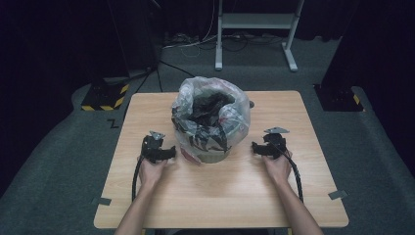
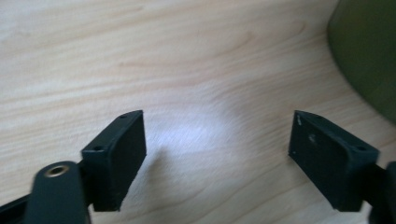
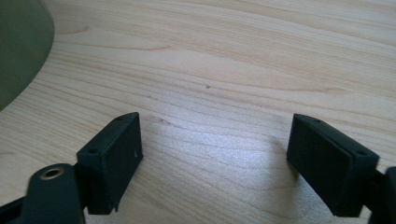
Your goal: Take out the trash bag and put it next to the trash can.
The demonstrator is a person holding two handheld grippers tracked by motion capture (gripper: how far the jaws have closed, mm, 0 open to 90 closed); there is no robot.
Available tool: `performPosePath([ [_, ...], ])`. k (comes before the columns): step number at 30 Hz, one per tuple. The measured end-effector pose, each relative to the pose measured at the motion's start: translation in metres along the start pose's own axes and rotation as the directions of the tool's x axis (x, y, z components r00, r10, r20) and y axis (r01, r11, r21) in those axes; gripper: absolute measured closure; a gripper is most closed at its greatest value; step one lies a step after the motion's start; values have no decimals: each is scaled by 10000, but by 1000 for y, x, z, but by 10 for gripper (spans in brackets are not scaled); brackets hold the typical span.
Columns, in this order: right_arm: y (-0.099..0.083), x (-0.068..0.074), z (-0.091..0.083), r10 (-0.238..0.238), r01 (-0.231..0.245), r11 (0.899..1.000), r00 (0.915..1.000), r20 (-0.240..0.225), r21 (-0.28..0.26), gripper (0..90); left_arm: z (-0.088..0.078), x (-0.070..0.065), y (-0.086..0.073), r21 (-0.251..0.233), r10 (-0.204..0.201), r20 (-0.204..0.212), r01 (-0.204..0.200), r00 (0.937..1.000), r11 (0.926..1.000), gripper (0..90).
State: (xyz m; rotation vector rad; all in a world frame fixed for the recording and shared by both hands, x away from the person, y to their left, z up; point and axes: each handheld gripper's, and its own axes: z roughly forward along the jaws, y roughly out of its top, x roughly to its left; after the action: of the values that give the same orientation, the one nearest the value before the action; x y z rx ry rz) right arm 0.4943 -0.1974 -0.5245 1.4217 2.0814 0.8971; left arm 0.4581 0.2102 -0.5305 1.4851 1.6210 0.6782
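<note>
We see nothing started: lined bin (image 1: 210,122) sits mid-desk (image 1: 244,191), bag untouched. Left gripper (image 1: 157,148) and right gripper (image 1: 270,145) flank it, fingers (image 2: 116,158) spread, holding nothing.

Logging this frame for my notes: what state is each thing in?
left hand-held gripper: open, empty, over bare table.
right hand-held gripper: open, empty, over bare table.
bin: upright, between the grippers.
plastic bag: lining the bin, mouth open, dark contents inside.
</note>
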Motion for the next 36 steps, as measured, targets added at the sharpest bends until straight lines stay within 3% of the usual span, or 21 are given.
performPosePath([
  [3, 0, -1, 0, -51, 51, 10000, 10000, -47, 62, 145, 3, 8, 0, 174, -276, 204, 273, 9994, 9995, 150],
  [8, 1, -2, 1, 54, -55, 9999, 10000, 54, 114, 122, 5, 9, -3, -293, -295, 262, 303, 9992, 9991, 149],
  [9, 1, -3, 1, 53, -54, 9999, 10000, 79, 95, 127, 4, 10, -3, -191, -213, 241, 217, 9995, 9996, 152],
  [10, 0, -3, 1, 78, -79, 9999, 9999, 112, 93, 137, 6, 8, -3, -471, -479, 248, 490, 9985, 9977, 154],
  [13, 1, -3, -3, 170, -174, 9994, 9998, 128, 289, 206, 5, 9, -3, -367, -355, 92, 358, 9993, 9987, 150],
  [15, 3, -5, -6, 423, -413, 9983, 9988, -232, 422, 221, 4, 9, -3, -316, -115, 0, 115, 9999, 9994, 147],
  [17, 4, -8, -13, 624, -605, 9974, 9968, -503, 383, 224, 3, 9, -3, -252, -7, -25, 6, 10000, 9997, 148],
  [22, 15, -13, -40, 761, -789, 9965, 9926, -941, -261, 231, 5, 9, -3, -406, -413, 57, 415, 9991, 9983, 149],
  [23, 17, -14, -44, 762, -800, 9962, 9917, -1036, -332, 232, 4, 11, -2, -182, -236, 59, 237, 9997, 9996, 151],
  [24, 20, -15, -49, 820, -867, 9955, 9906, -1097, -390, 233, 5, 10, -2, -393, -459, 98, 463, 9989, 9982, 153],
  [30, 33, -18, -70, 955, -1065, 9919, 9846, -1467, -691, 238, 5, 10, -2, -397, -463, 110, 467, 9989, 9981, 156],
  [36, 49, -14, -87, 793, -964, 9915, 9802, -1816, -873, 240, 5, 10, -2, -404, -477, 108, 481, 9988, 9980, 155],
])
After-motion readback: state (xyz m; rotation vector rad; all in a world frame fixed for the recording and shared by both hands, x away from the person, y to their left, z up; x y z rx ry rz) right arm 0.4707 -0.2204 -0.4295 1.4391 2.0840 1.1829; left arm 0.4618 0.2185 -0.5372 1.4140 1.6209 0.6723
